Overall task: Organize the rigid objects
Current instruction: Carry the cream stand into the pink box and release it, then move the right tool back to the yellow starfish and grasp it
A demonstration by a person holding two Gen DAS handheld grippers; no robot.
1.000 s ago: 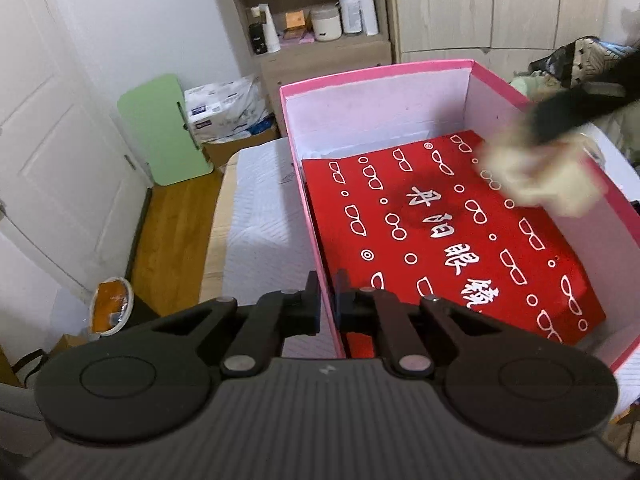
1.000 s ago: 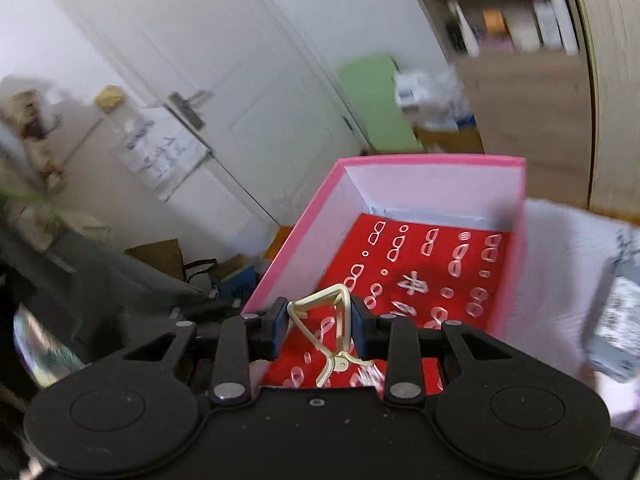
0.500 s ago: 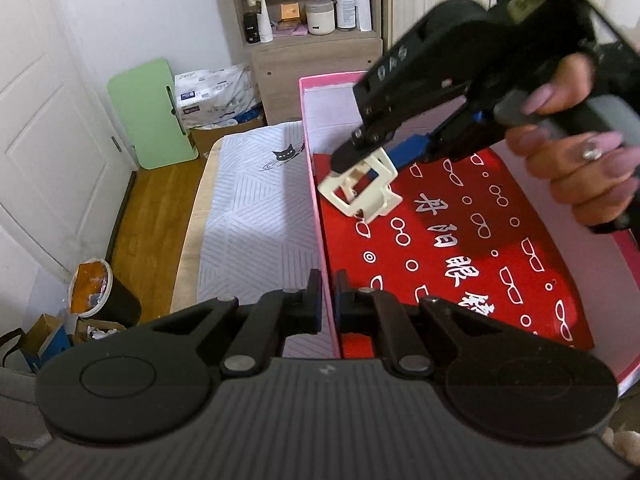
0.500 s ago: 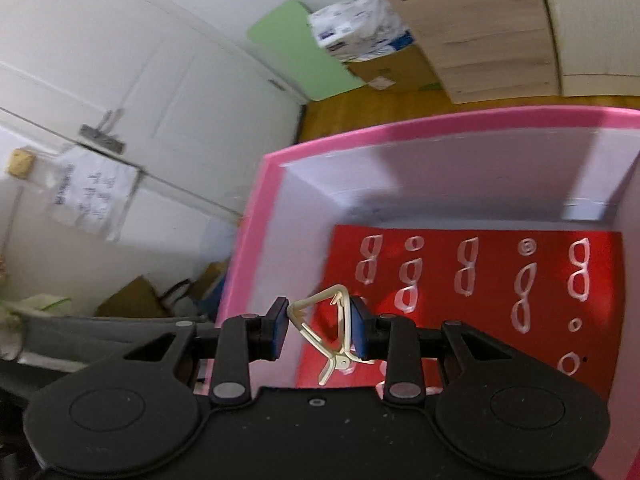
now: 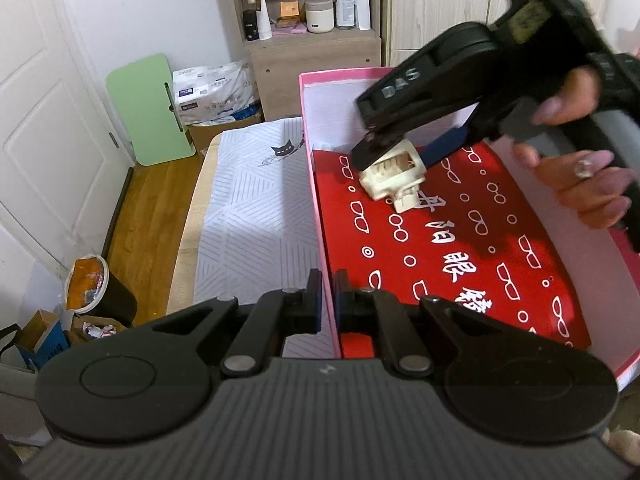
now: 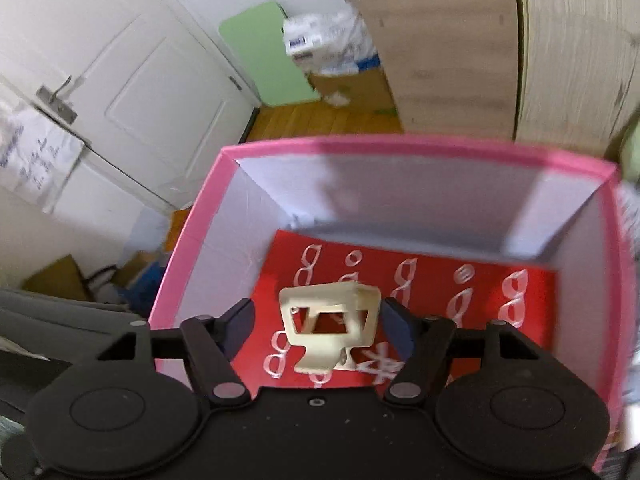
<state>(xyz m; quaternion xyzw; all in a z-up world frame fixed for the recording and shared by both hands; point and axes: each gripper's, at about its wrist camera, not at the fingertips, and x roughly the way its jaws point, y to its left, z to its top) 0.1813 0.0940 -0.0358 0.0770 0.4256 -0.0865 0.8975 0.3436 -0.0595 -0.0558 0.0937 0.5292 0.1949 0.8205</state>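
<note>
Your right gripper (image 6: 318,320) reaches into the pink box (image 5: 316,184), its jaws opening around a cream plastic bracket (image 5: 394,174) that sits between the blue pads (image 6: 240,320), apart from both, on the red sheet printed with white glasses (image 5: 460,248) near the box's far left corner. Your left gripper (image 5: 325,304) stays pinched on the box's near left wall, over the striped bedcover (image 5: 256,216).
</note>
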